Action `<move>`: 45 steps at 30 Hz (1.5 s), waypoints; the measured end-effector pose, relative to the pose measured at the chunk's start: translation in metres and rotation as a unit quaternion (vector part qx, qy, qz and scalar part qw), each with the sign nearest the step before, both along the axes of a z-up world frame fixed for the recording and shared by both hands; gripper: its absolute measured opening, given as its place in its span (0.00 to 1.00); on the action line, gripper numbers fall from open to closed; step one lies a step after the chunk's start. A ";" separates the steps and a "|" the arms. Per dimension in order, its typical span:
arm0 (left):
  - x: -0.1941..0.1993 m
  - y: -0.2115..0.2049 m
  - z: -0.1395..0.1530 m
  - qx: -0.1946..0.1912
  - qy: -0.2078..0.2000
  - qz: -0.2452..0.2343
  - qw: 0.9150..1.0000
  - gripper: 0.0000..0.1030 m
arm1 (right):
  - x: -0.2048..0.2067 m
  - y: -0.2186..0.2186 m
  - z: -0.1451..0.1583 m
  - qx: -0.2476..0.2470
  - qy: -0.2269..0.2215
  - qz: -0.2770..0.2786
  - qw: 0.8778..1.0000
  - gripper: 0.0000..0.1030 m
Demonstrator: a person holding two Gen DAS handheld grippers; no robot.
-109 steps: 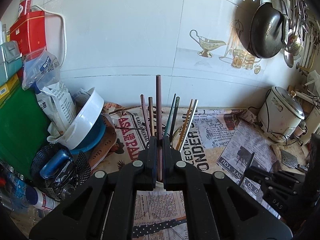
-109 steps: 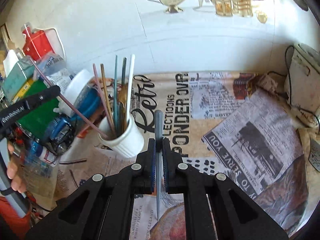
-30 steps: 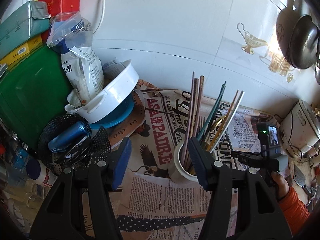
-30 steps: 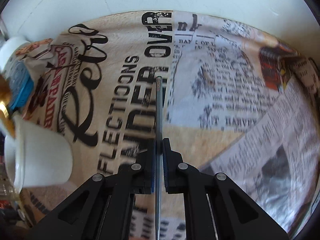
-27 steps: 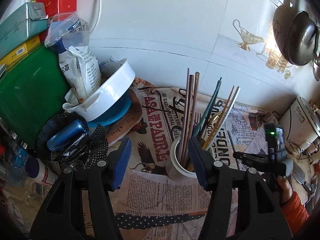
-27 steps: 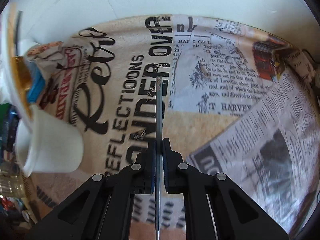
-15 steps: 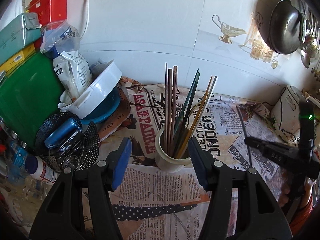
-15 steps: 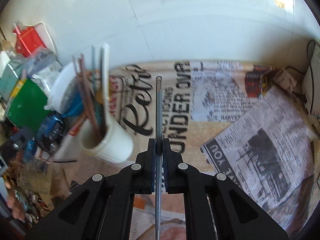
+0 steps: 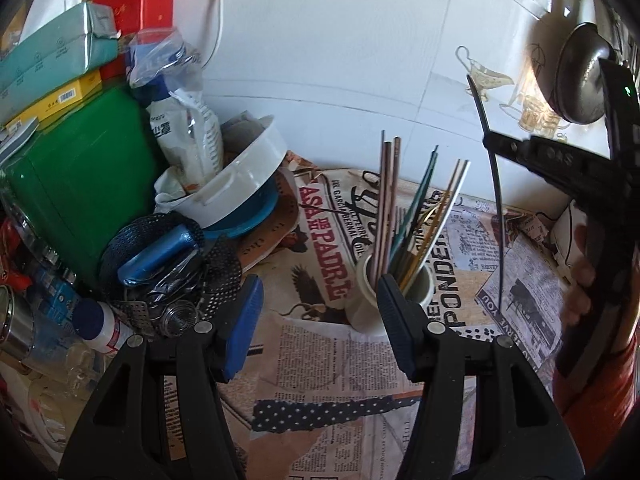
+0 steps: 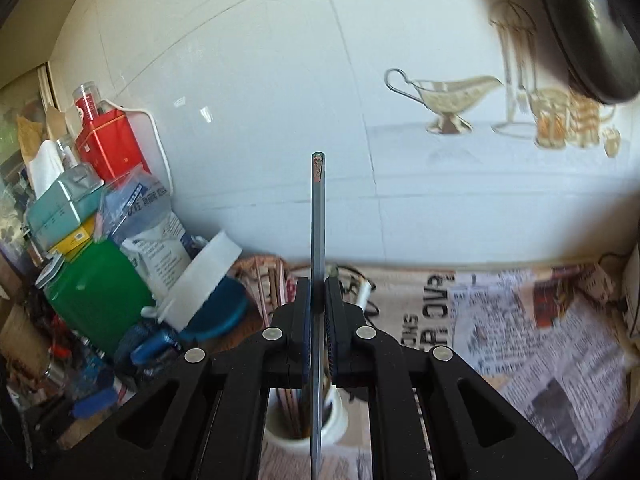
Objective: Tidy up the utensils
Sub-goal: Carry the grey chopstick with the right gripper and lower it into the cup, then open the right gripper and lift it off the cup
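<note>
Cup point(image 9: 416, 292), table centre: several chopsticks point(image 9: 390, 200) already in. Right gripper point(image 10: 318, 300) pinches one grey chopstick point(image 10: 319, 216) above cup, not yet inserted. Left gripper point(image 9: 320, 300) spread, empty.

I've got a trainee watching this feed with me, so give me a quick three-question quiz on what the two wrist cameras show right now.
1. True or false: the left gripper holds a chopstick.
2. What does the right gripper clamp? A) a spoon B) a thin grey chopstick C) a fork
3. Fill in: the white ceramic cup of chopsticks stands on ____-print paper.

Key:
1. False, its jaws are open and empty.
2. B.
3. Newspaper.
</note>
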State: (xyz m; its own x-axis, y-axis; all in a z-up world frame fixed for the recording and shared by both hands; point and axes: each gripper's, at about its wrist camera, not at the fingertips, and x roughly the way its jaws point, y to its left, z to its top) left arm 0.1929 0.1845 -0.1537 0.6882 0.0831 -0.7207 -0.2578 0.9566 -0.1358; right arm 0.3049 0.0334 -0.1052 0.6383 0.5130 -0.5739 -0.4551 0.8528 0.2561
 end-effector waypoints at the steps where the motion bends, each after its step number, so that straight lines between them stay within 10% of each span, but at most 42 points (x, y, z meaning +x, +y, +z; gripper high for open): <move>1: 0.001 0.003 -0.002 -0.003 0.003 0.000 1.000 0.56 | 0.003 0.006 -0.002 0.000 -0.004 -0.001 1.000 0.06; 15: 0.020 0.034 -0.035 -0.020 0.034 0.005 0.999 0.56 | 0.021 0.041 -0.048 -0.003 -0.048 -0.054 0.997 0.06; 25: 0.027 0.023 -0.034 -0.025 0.028 -0.003 0.999 0.56 | -0.001 0.022 -0.049 -0.033 -0.012 0.015 0.999 0.07; 35: 0.001 -0.035 0.017 -0.012 -0.034 -0.011 0.999 0.56 | -0.037 -0.058 0.001 -0.038 0.030 0.092 0.995 0.22; 45: -0.063 -0.122 0.098 0.038 -0.143 -0.005 0.989 0.56 | -0.089 -0.140 0.083 -0.004 -0.038 0.137 0.990 0.28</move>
State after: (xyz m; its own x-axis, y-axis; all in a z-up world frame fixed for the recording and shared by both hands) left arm 0.1295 0.0621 -0.0553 0.8641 0.1212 -0.4886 -0.2092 0.9693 -0.1295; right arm 0.2161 -0.1064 -0.0217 0.5183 0.6680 -0.5339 -0.6871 0.6970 0.2051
